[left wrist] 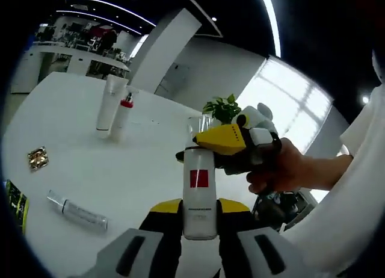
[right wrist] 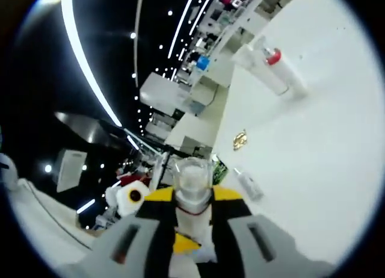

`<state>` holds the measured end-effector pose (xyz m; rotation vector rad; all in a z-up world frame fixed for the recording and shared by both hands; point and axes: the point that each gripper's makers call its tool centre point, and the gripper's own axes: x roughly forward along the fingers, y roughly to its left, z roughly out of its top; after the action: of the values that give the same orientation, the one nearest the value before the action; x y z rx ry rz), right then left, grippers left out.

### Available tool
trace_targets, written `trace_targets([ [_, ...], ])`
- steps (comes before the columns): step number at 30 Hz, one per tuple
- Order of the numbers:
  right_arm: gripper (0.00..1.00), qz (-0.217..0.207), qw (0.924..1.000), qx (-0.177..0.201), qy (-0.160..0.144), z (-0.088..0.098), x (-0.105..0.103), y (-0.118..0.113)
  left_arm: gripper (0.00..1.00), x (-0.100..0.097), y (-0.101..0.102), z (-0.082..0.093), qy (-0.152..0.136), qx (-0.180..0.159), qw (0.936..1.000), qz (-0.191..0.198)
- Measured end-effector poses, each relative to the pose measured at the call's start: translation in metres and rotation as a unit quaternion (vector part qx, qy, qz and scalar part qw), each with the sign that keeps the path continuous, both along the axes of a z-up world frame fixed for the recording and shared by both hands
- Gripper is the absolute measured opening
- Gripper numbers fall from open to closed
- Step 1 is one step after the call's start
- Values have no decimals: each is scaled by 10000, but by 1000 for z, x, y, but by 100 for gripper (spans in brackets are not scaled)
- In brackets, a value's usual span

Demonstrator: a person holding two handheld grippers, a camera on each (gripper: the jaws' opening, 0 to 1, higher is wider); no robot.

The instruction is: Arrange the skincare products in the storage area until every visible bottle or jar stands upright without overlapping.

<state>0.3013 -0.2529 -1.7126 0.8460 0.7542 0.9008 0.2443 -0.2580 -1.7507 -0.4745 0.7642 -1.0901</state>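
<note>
A white bottle (left wrist: 199, 197) with a red square on its label stands upright between the yellow-and-black jaws of my left gripper (left wrist: 200, 210), which is shut on its lower body. My right gripper (left wrist: 207, 144), held by a hand, comes in from the right and closes on the bottle's clear cap (right wrist: 193, 177); in the right gripper view that gripper (right wrist: 194, 201) holds the cap from both sides. On the white table (left wrist: 144, 163) a white tube (left wrist: 110, 106) and a red-capped bottle (left wrist: 124, 112) stand upright side by side. A small clear bottle (left wrist: 78, 211) lies on its side.
A gold foil packet (left wrist: 37, 159) lies near the table's left side, and a green pack (left wrist: 17, 204) sits at its edge. A potted plant (left wrist: 222, 108) stands behind the held bottle. The standing pair (right wrist: 272, 64), the packet (right wrist: 240, 139) and the lying bottle (right wrist: 248, 183) also appear in the right gripper view.
</note>
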Motion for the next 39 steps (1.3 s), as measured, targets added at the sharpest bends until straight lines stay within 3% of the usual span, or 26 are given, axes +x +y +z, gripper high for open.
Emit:
trace_targets([
  [4, 20, 417, 9984, 349, -161, 14, -10, 7, 26, -9, -4, 13, 189, -528, 9980, -279],
  [5, 20, 623, 9968, 398, -290, 18, -14, 8, 27, -14, -5, 19, 375, -796, 9953, -412],
  [9, 20, 1050, 9920, 495, -499, 27, -24, 12, 28, -21, -7, 25, 602, -1159, 9896, -607],
  [11, 20, 1148, 9897, 610, -592, 34, -26, 12, 28, -26, -9, 34, 786, -1479, 9831, -733],
  [12, 20, 1342, 9855, 814, -647, 42, -32, 12, 28, -29, -11, 41, 835, -1699, 9785, -817],
  [13, 20, 1376, 9843, 873, -677, 45, -33, 11, 27, -33, -12, 48, 1058, -1933, 9709, -935],
  [14, 20, 1464, 9819, 955, -735, 50, -36, 11, 27, -35, -12, 49, 1111, -1992, 9687, -976],
  [15, 20, 1513, 9807, 998, -737, 52, -38, 11, 27, -37, -13, 54, 1211, -2173, 9625, -1080],
  [17, 20, 1611, 9779, 1053, -814, 56, -41, 11, 27, -43, -14, 59, 1397, -2316, 9548, -1231],
  [19, 20, 1722, 9753, 1117, -820, 59, -45, 13, 26, -47, -16, 61, 1401, -2355, 9517, -1387],
  [22, 20, 1740, 9748, 1120, -835, 59, -45, 13, 25, -47, -17, 61, 1166, -2288, 9563, -1396],
  [23, 20, 1635, 9763, 1064, -937, 59, -41, 13, 25, -40, -16, 58, 964, -2232, 9628, -1183],
  [27, 20, 1483, 9789, 1034, -947, 58, -34, 12, 24, -33, -14, 57, 693, -2134, 9696, -975],
  [31, 20, 1311, 9834, 788, -975, 53, -26, 15, 23, -23, -11, 48, 412, -1792, 9802, -740],
  [32, 19, 1087, 9885, 541, -898, 45, -17, 13, 23, -14, -8, 41, 306, -1603, 9852, -521],
  [34, 20, 897, 9927, 425, -688, 40, -11, 14, 23, -8, -6, 37, 239, -1423, 9889, -356],
  [36, 23, 779, 9928, 141, -904, 38, -7, 15, 23, -2, -4, 30, 62, -1097, 9937, -230],
  [39, 24, 645, 9933, -23, -955, 38, -5, 16, 23, 0, -7, 31, -7, -1064, 9942, -170],
])
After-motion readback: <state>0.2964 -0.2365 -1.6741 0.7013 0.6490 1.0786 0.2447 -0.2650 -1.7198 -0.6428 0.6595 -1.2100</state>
